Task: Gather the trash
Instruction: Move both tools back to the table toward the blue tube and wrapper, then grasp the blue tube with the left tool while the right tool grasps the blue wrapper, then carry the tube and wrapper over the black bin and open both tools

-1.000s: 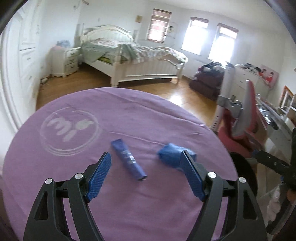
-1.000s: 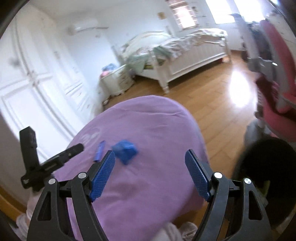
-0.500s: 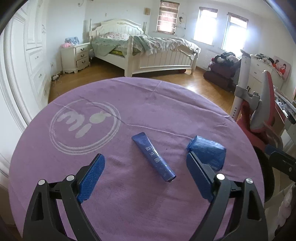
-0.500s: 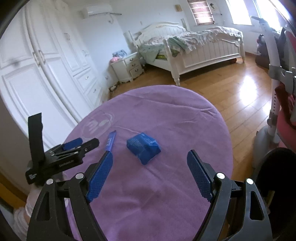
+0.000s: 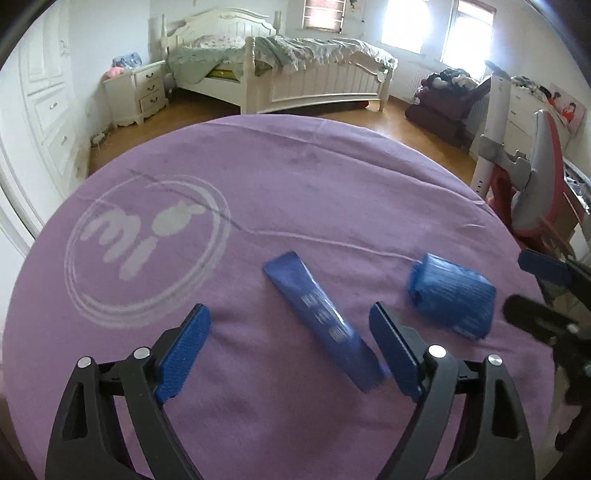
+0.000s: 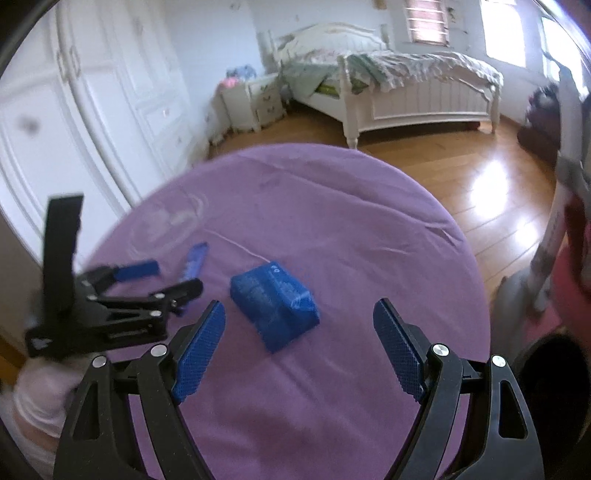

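Nearest the left wrist camera, the left gripper (image 5: 290, 349) hangs low over the near edge of the round table covered in purple cloth (image 5: 332, 192), its jaws spread wide and holding nothing. Between its blue-padded fingers, closer to the right one, lies the flat dark-blue tube with pale lettering (image 5: 321, 319); it rests on the cloth at a slant, its near end just beside the right finger pad (image 5: 393, 352) and its flat far end pointing toward the table's middle. Whether the pad touches the tube cannot be told.

The right gripper (image 6: 299, 349) hovers over the near right part of the table, jaws likewise released and empty. Just ahead of it, between the lines of its fingers, sits the crumpled blue plastic packet (image 6: 275, 310), lying on the cloth apart from both pads. In the left wrist view the same packet (image 5: 450, 295) lies to the right of the tube, near the table's right edge, with the right gripper's black frame (image 5: 546, 314) just beyond it.

Toward the left side of the table the cloth carries a pale printed circular logo (image 5: 147, 245), and a thin crease runs across the middle.

Beyond the table's far edge is a wooden floor (image 6: 424, 144), then a white bed with rumpled bedding (image 5: 295, 62), a white nightstand (image 5: 136, 92) to its left, and bright windows (image 5: 402, 22) behind.
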A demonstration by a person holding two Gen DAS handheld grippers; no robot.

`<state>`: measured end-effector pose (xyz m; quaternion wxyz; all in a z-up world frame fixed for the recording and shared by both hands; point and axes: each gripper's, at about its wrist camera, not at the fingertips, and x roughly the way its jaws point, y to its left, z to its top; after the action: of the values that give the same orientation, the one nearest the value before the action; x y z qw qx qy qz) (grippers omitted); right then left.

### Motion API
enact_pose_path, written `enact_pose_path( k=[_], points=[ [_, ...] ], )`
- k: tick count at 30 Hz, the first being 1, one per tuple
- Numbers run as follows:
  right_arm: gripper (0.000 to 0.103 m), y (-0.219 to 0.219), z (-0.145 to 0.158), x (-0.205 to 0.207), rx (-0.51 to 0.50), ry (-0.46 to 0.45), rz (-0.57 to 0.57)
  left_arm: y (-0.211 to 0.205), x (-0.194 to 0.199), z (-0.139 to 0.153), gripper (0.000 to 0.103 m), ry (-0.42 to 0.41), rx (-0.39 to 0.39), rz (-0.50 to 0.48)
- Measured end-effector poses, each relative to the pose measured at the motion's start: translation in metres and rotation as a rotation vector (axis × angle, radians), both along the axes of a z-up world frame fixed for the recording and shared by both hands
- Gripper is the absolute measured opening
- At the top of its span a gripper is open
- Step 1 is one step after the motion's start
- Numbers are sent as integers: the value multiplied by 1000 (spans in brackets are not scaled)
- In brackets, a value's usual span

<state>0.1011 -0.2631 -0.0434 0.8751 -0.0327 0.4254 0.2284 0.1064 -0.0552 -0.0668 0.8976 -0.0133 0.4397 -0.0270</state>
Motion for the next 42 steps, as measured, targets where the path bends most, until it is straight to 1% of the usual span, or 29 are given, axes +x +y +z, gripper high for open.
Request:
enact_pose_path(
  k=[1,3,4,6,7,8,9,10,11,13,14,16,17,18,19,21,24,28,31,33,36,42],
  points=[
    [81,9,-1,5,-35,-10,16,1,1,0,76,-1,20,-2],
    [81,24,-4,12,-96,-43,48,6,3,1,57,-5,68,-6],
    [81,30,-7,14,-124,-44,63,9,4,2,53,-6,79,-16],
    [81,43,-17,19,-193,-18,100,17,4,3,38,-12,88,-37],
    [67,48,-23,19,-219,-6,127,21,5,4,34,-14,90,-46],
    [57,52,-27,18,-228,14,145,27,6,4,26,-16,90,-54],
    [53,52,-31,16,-228,24,142,31,5,5,19,-18,90,-61],
    [49,50,-32,12,-220,19,136,35,5,6,18,-19,78,-73],
    [48,45,-32,9,-199,19,126,38,5,6,17,-19,61,-82],
    [45,32,-30,4,-124,41,109,43,1,7,16,-23,17,-94],
    [45,24,-27,0,-77,47,94,45,-6,13,16,-49,-32,-107],
    [45,0,-19,-11,30,48,65,46,-16,25,16,-97,-104,-101],
    [45,-13,-15,-16,94,49,52,43,-24,31,16,-120,-144,-112],
    [45,-32,-11,-23,198,59,32,37,-31,36,16,-140,-165,-124],
    [45,-49,-7,-29,265,68,12,31,-34,38,16,-151,-178,-135],
    [46,-84,-3,-39,382,77,-56,15,-45,46,16,-173,-233,-168],
    [46,-131,7,-53,470,64,-140,-15,-62,59,16,-211,-278,-213],
    [46,-182,23,-73,514,4,-227,-64,-73,75,16,-252,-312,-281],
    [46,-215,31,-85,533,-32,-284,-98,-76,77,16,-256,-325,-338],
    [46,-235,34,-96,529,-56,-326,-126,-78,76,16,-250,-334,-387],
    [46,-273,32,-110,536,-83,-403,-167,-77,73,16,-223,-364,-462],
    [46,-329,18,-130,559,-106,-524,-238,-71,68,16,-191,-398,-592]
  ],
)
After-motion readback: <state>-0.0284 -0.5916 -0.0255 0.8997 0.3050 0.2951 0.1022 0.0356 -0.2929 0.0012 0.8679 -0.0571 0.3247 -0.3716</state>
